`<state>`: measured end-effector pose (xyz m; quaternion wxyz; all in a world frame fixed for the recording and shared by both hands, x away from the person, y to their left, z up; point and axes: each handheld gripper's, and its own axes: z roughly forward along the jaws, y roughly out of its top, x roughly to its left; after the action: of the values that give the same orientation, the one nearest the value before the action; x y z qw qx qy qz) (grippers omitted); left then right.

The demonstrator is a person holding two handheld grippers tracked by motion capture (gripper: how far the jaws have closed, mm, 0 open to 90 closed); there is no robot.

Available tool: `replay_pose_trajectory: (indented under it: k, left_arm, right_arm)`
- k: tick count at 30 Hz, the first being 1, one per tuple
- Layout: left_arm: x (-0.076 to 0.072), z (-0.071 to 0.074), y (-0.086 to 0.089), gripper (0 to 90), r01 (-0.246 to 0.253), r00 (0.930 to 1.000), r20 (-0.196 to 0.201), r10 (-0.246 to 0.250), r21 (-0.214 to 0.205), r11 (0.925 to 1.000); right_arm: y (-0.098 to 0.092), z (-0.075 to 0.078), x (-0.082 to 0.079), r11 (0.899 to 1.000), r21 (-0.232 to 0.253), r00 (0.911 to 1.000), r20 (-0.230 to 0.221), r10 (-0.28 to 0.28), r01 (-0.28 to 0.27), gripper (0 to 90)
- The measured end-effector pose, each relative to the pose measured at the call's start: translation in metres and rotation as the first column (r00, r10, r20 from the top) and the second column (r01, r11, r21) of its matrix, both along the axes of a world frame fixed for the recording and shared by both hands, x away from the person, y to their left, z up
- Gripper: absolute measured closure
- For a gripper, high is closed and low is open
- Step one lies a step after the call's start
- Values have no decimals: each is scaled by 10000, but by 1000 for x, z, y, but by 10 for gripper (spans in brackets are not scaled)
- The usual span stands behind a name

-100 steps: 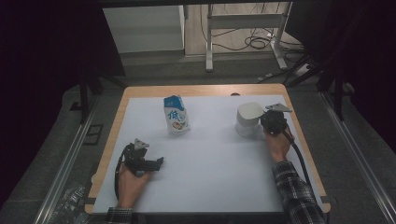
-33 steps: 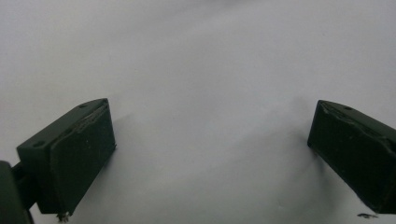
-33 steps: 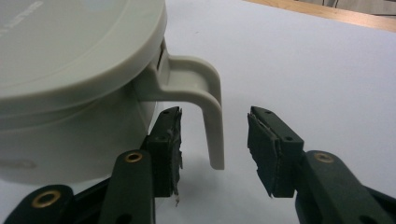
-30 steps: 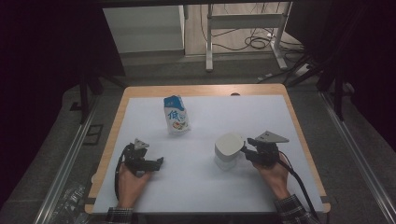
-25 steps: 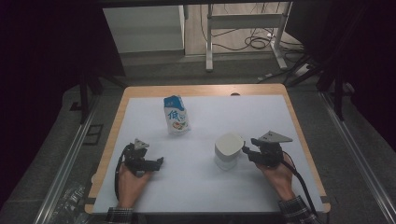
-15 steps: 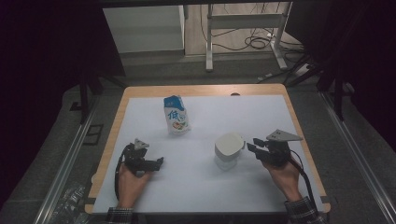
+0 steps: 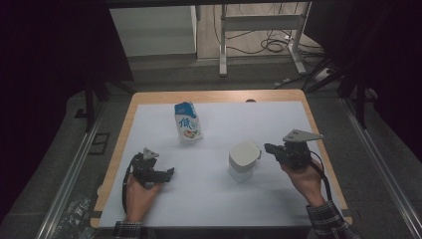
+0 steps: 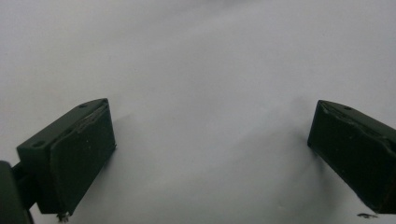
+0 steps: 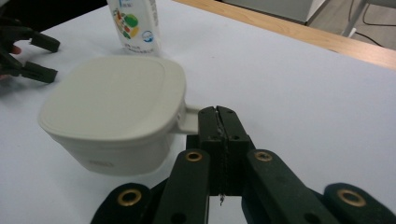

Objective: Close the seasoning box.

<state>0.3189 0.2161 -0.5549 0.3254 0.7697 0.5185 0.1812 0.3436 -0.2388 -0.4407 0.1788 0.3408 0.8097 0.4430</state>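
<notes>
A white lidded container [image 7: 243,161] with rounded corners stands on the white table cover [image 7: 209,199], right of centre. Its small side tab [image 9: 187,120] points at my right gripper [image 7: 267,147]. That gripper hovers just right of the container; its jaws have just been closing and now meet [image 9: 218,112], with nothing seen between them and the tab beside the left jaw's tip. My left gripper [image 7: 168,174] rests low at the front left, open, with bare cover between its jaws [image 8: 210,154]. A blue and white milk carton [image 7: 187,123] stands behind the centre.
The wooden table edge [image 7: 214,95] frames the cover. The carton [image 9: 133,23] stands beyond the container [image 9: 112,116] in the right gripper view, with the left gripper [image 9: 32,56] off to the side. Dark floor, a desk frame and cables lie beyond the table.
The container went from the back right to right of centre with my right gripper. Since a second ago that gripper has drawn back from it, risen a little and shut. The left hand stayed put.
</notes>
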Motion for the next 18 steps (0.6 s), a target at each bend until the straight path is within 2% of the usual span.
replay_pose_trajectory:
  k: [4, 5, 8, 16, 18]
  left_arm:
    - [0, 0, 0, 8, -19, 10000, 14, 19, -32, 10000]
    - [0, 0, 0, 8, -20, 10000, 13, 20, -22, 10000]
    - [0, 0, 0, 8, 0, 10000, 26, 0, -3, 10000]
    - [0, 0, 0, 8, -25, 10000, 8, 25, -27, 10000]
    - [0, 0, 0, 8, -23, 10000, 7, 23, -25, 10000]
  right_arm:
    - [5, 6, 3, 9999, 11, 9999, 42, 105, -105, 889]
    - [8, 11, 4, 9995, 165, 9997, 4, 256, -256, 890]
    - [14, 14, 4, 9987, 206, 9989, 91, 467, -469, 890]
    - [23, 12, 9, 9977, 175, 9979, 8, 651, -651, 890]
    - [25, 10, 11, 9974, 307, 9978, -64, 660, -658, 890]
